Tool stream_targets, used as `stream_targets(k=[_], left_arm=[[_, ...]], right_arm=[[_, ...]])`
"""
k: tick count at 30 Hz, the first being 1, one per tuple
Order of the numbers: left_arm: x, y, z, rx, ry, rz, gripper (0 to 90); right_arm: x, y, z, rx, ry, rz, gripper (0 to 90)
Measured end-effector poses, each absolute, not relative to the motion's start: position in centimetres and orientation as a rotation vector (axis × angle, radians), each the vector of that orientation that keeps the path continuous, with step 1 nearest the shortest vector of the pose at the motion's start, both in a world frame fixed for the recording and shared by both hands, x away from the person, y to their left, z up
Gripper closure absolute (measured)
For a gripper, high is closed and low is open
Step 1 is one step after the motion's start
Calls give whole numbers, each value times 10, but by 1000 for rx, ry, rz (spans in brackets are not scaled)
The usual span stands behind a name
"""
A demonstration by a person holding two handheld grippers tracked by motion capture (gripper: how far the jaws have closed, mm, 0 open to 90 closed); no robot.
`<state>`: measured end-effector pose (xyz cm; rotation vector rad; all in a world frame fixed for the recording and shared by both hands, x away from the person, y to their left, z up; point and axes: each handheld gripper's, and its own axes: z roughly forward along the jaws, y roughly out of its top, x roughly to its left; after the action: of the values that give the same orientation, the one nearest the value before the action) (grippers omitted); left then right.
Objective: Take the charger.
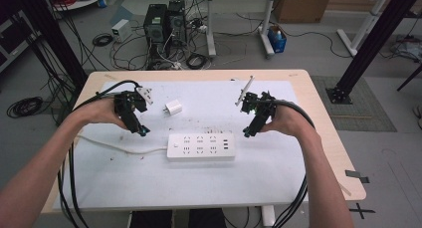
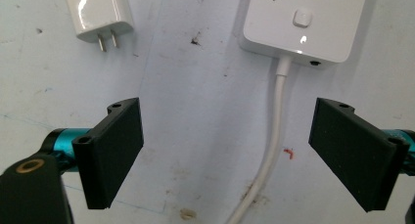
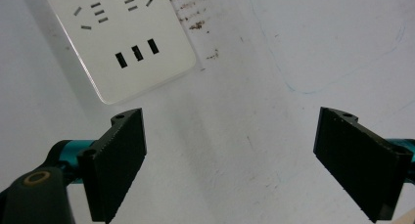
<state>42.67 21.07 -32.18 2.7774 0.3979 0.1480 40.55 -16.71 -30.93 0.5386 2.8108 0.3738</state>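
Note:
A white power strip (image 1: 201, 147) lies at the middle of the white mat, its cord (image 1: 119, 147) trailing left. A small white plug adapter (image 1: 173, 108) lies behind it, prongs showing in the left gripper view (image 2: 99, 14). My left gripper (image 1: 141, 131) hovers left of the strip, open, with the strip's switch end (image 2: 303, 24) and cord (image 2: 272, 131) ahead between its jaws. My right gripper (image 1: 248, 132) hovers just right of the strip, open and holding nothing, the strip's USB end (image 3: 128, 40) ahead on its left.
The white mat (image 1: 209, 183) covers most of the wooden table (image 1: 328, 133). Black cables trail from both grippers off the table's front. Computer towers (image 1: 164, 24) and loose wires sit on the floor behind the table.

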Motion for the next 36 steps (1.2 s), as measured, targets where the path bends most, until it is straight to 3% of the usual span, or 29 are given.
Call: stream_targets(k=[16, 25, 31, 36], left_arm=[[446, 218, -330, 2710, 474, 134, 131], [477, 211, -348, 2602, 641, 245, 131], [497, 206, -367, 2458, 772, 234, 131], [506, 195, -382, 2447, 803, 274, 132]], right_arm=[[405, -170, -307, 571, 2798, 417, 116], [402, -172, -304, 575, 2794, 412, 117], [398, -175, -304, 580, 2790, 394, 117], [397, -174, -303, 581, 2782, 396, 117]])
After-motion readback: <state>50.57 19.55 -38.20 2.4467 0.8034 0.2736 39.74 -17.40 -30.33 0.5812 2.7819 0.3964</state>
